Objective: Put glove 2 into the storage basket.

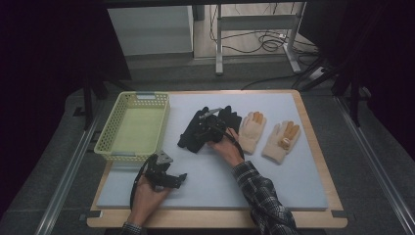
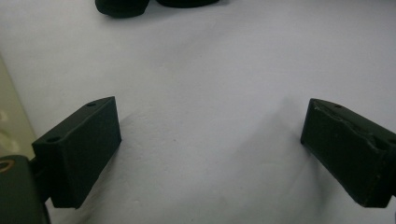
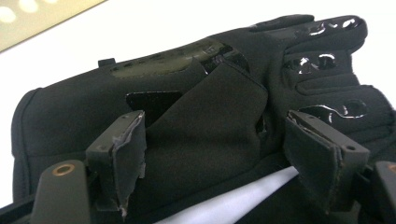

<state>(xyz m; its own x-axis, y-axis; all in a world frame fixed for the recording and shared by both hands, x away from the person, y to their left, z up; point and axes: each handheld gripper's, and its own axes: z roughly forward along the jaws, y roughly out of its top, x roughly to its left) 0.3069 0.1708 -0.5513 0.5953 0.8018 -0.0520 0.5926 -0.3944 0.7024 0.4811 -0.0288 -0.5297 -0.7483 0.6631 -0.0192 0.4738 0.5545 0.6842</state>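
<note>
We're parking the left gripper [image 1: 180,179] near the front of the mat [image 1: 274,181] with jaws spread wide and empty, probably just out of the way, while the right gripper [image 3: 212,144] is straddling the black gloves [image 3: 196,116] mid-mat, jaws wide, not yet pinching, basket [image 1: 108,147] waiting at left.

Left gripper [image 1: 180,179] held low near the person, jaws spread wide; right gripper [image 1: 208,128] reaches forward on an outstretched forearm, jaws apart.
</note>
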